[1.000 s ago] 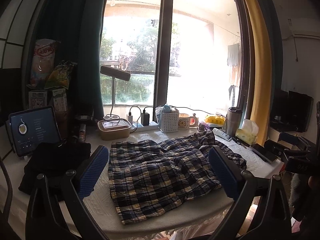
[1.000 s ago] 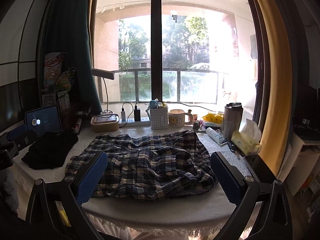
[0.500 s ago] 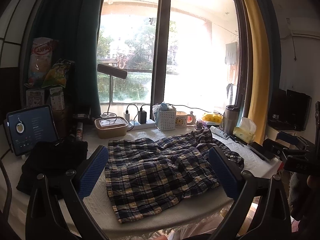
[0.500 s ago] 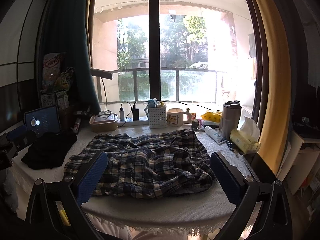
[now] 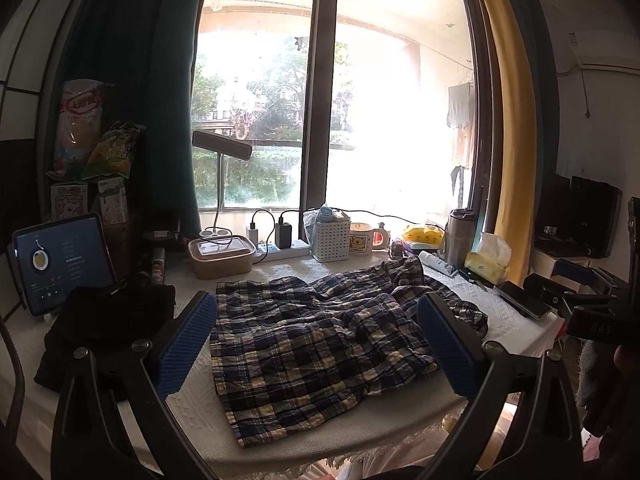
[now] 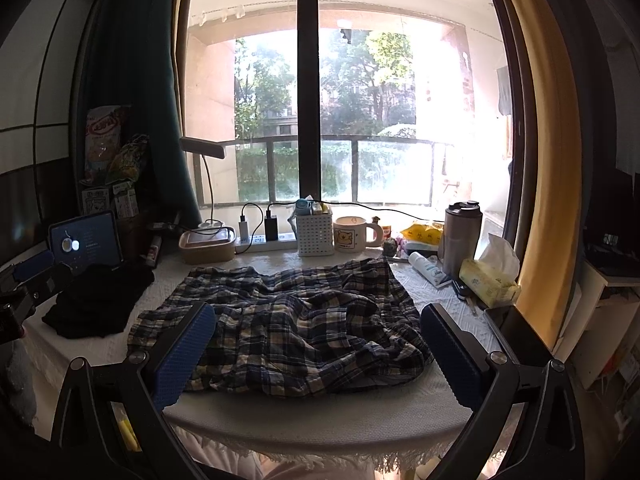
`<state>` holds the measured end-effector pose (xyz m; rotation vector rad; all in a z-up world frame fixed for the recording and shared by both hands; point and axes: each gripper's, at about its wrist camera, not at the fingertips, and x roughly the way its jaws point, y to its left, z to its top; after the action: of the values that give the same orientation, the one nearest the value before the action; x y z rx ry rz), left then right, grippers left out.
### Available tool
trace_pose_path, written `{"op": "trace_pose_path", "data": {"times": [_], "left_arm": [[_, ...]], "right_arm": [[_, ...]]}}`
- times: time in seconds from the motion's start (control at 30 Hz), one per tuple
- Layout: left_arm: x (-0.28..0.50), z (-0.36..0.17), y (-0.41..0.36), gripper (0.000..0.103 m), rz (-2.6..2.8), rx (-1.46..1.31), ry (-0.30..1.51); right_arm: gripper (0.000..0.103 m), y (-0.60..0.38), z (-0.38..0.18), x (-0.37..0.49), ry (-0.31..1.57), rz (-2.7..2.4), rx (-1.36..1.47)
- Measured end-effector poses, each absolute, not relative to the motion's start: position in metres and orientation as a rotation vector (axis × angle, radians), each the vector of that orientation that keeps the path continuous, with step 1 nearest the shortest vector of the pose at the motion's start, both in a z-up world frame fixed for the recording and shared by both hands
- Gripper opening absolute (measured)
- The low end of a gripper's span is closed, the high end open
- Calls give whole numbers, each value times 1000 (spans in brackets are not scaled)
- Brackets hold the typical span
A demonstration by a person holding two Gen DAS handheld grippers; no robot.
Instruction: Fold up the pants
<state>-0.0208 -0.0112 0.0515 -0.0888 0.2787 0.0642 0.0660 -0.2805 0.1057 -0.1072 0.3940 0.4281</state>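
Note:
Blue, white and yellow plaid pants (image 5: 320,336) lie crumpled and spread out on a table with a white cloth (image 5: 200,412); they also show in the right wrist view (image 6: 292,328). My left gripper (image 5: 318,346) is open and empty, held back from the table's near edge above the pants' near end. My right gripper (image 6: 318,350) is open and empty, also held in front of the table. The right gripper's body shows at the right edge of the left wrist view (image 5: 588,304).
A black garment (image 5: 108,324) lies left of the pants, a tablet (image 5: 64,264) behind it. Along the window stand a lunch box (image 5: 222,258), power strip (image 5: 276,252), white basket (image 5: 330,240), mug (image 5: 366,238), steel tumbler (image 5: 458,236) and tissue pack (image 5: 488,264).
Both grippers have drifted slightly back and tilted up, so the table sits a little lower in both views. The pants have not moved.

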Motion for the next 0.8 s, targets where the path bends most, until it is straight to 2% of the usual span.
{"op": "trace_pose_path", "data": {"times": [0.57,0.8], "left_arm": [[2,41,-11,99,69,-8,309],[63,13,22,99,105,-35,503]], "right_arm": [[103,-266,90,86,452,442,-127],[103,-261,65,130,535,455,-123]]}}
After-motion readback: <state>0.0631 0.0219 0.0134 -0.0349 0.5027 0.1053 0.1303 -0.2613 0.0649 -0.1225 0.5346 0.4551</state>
